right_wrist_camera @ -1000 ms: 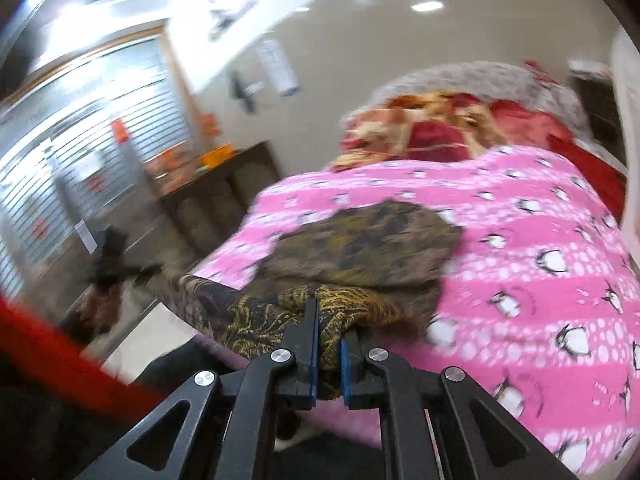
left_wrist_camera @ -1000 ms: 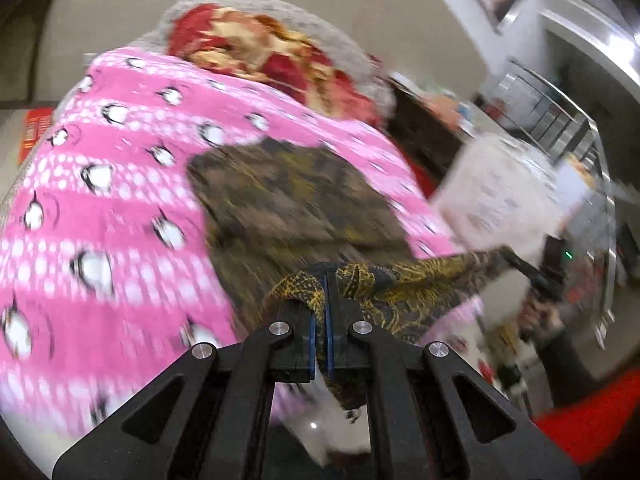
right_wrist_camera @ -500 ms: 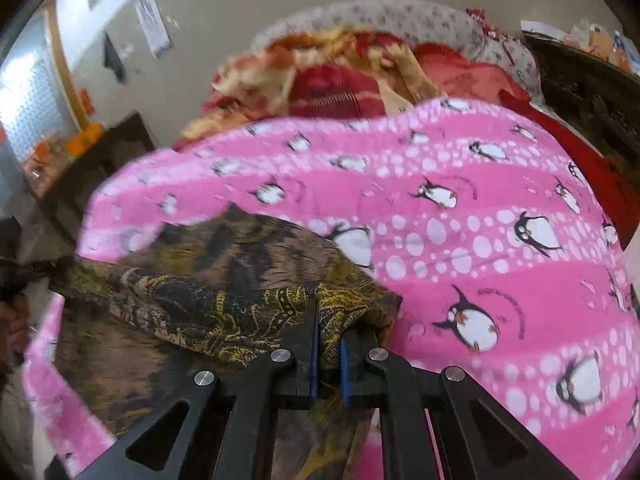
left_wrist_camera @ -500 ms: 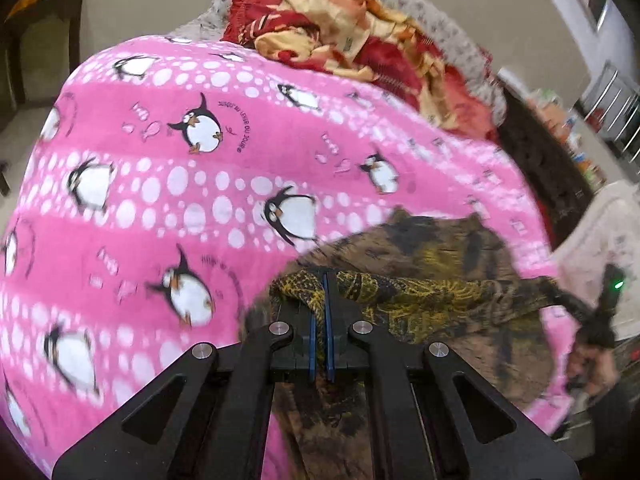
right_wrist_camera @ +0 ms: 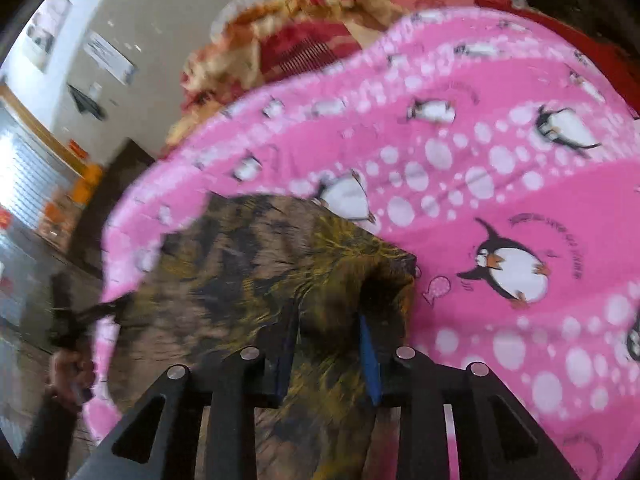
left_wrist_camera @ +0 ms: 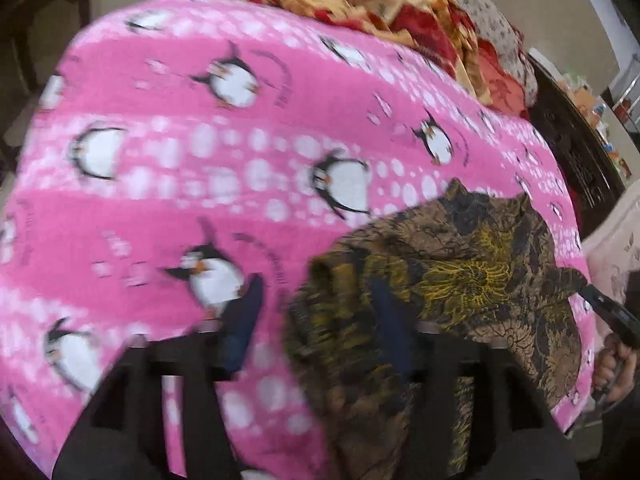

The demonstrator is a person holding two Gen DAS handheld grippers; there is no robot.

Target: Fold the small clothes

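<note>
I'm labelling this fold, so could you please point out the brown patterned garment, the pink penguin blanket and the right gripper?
brown patterned garment [left_wrist_camera: 460, 276]: left wrist view, on its yellow-printed middle.
pink penguin blanket [right_wrist_camera: 500, 184]: right wrist view, on a bare spotted stretch.
right gripper [right_wrist_camera: 330, 336]: right wrist view, midway between its blue-padded fingertips.

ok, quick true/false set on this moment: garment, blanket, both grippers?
1. The brown and gold patterned garment lies on the pink penguin blanket. True.
2. The left gripper is clamped shut on cloth. False: its jaws have just been opening and stand apart, one finger over the blanket, one over the garment.
3. The right gripper has its jaws apart over the garment. True; they have just been opening.
4. The garment hangs in the air. False: it rests on the blanket.
5. The blanket is plain blue. False: pink with penguins.
</note>
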